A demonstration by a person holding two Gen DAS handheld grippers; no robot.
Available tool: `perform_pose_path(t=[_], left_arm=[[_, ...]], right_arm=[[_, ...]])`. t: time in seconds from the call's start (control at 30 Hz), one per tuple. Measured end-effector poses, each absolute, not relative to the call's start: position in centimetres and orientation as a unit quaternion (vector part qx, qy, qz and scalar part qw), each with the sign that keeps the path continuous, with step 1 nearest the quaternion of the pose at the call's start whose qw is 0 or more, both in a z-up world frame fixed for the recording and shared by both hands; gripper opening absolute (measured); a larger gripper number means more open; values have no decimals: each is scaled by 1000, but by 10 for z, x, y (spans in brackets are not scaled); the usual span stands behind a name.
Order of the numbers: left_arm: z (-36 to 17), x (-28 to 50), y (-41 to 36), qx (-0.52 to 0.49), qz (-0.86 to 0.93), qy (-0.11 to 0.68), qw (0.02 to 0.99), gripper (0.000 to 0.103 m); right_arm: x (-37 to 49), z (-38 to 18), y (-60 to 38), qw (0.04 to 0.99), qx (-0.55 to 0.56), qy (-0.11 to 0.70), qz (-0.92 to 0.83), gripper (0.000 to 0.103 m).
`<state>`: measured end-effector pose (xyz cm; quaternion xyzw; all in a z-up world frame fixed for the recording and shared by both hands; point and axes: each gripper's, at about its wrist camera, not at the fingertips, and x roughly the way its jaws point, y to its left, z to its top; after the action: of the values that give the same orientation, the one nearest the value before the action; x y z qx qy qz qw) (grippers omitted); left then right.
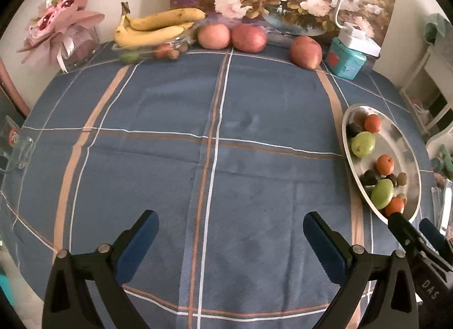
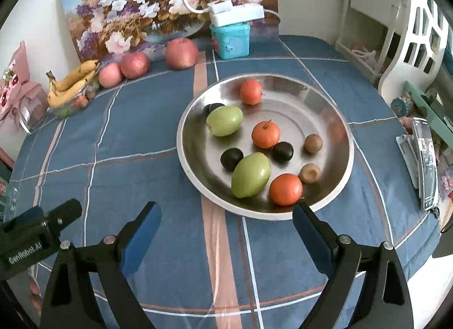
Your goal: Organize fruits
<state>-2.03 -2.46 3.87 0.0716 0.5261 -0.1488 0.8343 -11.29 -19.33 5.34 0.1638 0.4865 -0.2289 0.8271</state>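
While both grippers hang wide apart and hold nothing, fruit waits.
Left gripper (image 1: 230, 234) over tablecloth (image 1: 170, 159); right gripper (image 2: 226, 225) near the metal plate (image 2: 334, 187).

left gripper (image 1: 230, 232) spread wide, empty, over bench (image 1: 175, 159) | metal plate (image 1: 346, 131) of fruit right | bananas (image 1: 153, 27), three apples (image 1: 248, 38) far edge

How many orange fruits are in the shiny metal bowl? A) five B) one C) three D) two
C: the right wrist view shows three orange fruits in the metal bowl, one at the back, one in the middle and one at the front.
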Motion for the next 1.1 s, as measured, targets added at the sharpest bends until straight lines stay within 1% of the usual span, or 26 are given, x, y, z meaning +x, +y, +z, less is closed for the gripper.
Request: perform_pose_path(t=[0.37,0.57,1.1], left_arm=[[35,-22,-27,104,-112,535,831,103],[32,-19,-23,102,-99,549,824,103],[32,-18,-23,102,-91,554,822,103]], right_arm=[[-112,50,-195,822,167,494,-227,94],[-110,48,-193,821,166,497,-225,94],[-108,46,-191,818,164,505,-223,94]])
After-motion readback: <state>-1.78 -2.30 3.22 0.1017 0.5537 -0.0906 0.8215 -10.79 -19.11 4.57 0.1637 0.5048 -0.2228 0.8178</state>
